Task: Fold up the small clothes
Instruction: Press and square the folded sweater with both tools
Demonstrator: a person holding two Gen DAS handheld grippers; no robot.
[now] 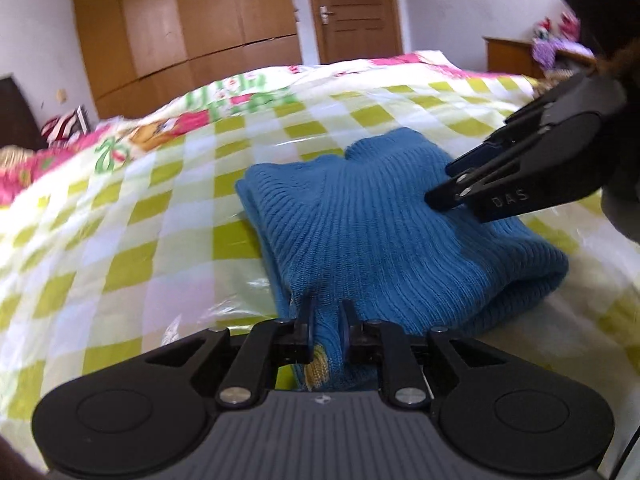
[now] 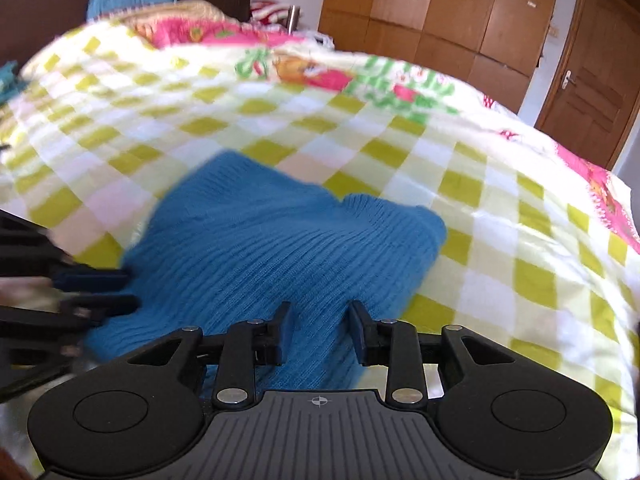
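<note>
The folded blue ribbed-knit sweater [image 1: 360, 216] lies on the green-and-white checked bedspread [image 1: 120, 240]; the left gripper [image 1: 326, 320] has its near edge between parted fingers, the pads barely off the knit, so released; the right gripper [image 2: 320, 328] stands open over the sweater's near side, nothing clamped. Risk, as I judge it: either finger could snag the loose ribbing while pulling away and drag the top layer, undoing the fold.

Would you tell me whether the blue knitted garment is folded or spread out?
Folded: the blue knitted garment lies on the checked bedspread as a compact bundle with doubled layers along its edges.
</note>
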